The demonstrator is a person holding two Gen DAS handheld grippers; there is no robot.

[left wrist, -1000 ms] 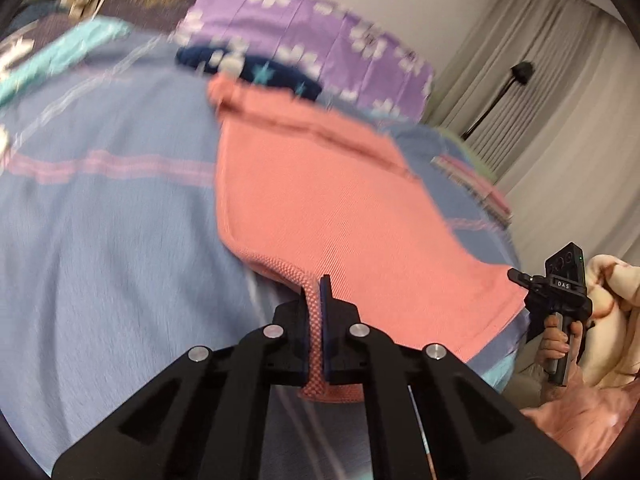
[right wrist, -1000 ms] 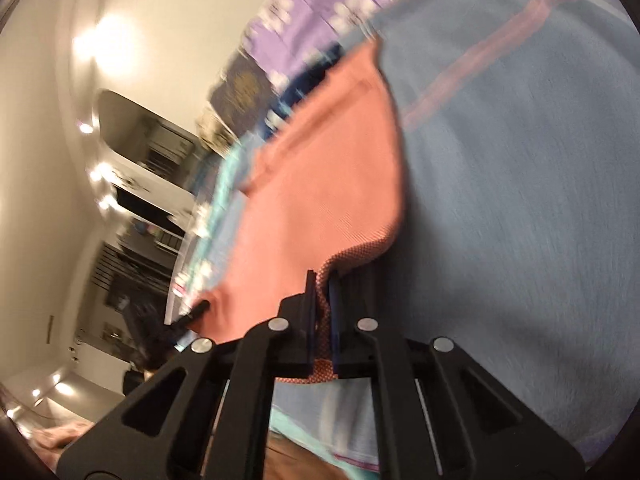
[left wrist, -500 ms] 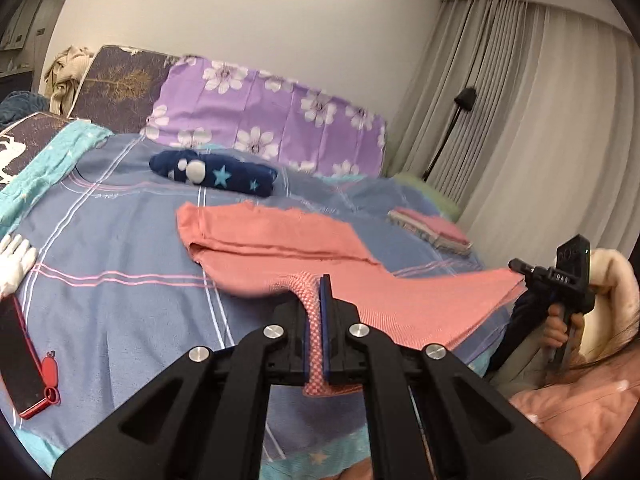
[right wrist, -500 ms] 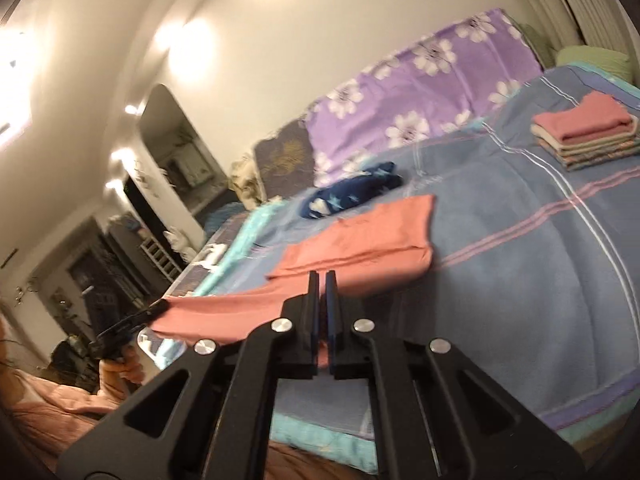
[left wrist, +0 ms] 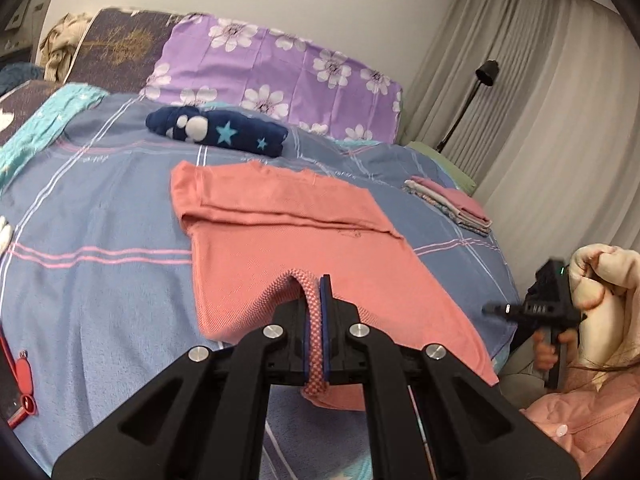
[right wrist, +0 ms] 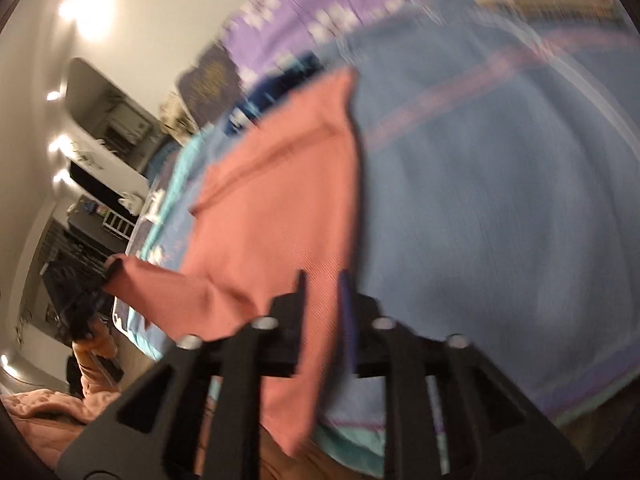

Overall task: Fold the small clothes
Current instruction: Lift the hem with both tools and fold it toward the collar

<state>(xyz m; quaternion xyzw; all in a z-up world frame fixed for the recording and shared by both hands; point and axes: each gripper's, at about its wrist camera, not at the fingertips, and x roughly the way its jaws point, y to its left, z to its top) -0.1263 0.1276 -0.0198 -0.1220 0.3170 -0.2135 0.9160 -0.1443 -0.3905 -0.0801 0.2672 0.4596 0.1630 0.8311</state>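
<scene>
Up close in my left wrist view, my left gripper (left wrist: 317, 312) is clamped tight on the ribbed hem of the salmon shirt (left wrist: 288, 240), a fold of that knit edge pinched between the blue-lined pads. The shirt itself lies spread on the blue plaid bedspread (left wrist: 100, 208), its far part folded over into a flat band, its near corner lifted toward me. Beyond it lies a navy rolled garment with stars (left wrist: 218, 132), then a purple flowered pillow (left wrist: 280, 68) against the wall. A stack of folded clothes (left wrist: 452, 206) sits well apart toward the bed's right edge, and a black floor lamp (left wrist: 476, 96) stands by the curtains (left wrist: 540, 80). At far right my other hand holds the right gripper (left wrist: 496, 310) clear of the cloth; some small white lettering on its body is too blurred to read. A red strap (left wrist: 24, 376) shows at the left edge. Turning to my right wrist view, which is smeared by motion, my right gripper (right wrist: 322, 312) has its jaws apart; they have just been opening, and the salmon shirt (right wrist: 280, 208) hangs loose between the pads, not pressed by them. At left in this view, my left gripper (right wrist: 104, 274) grips the shirt's other corner. No writing is legible here.
</scene>
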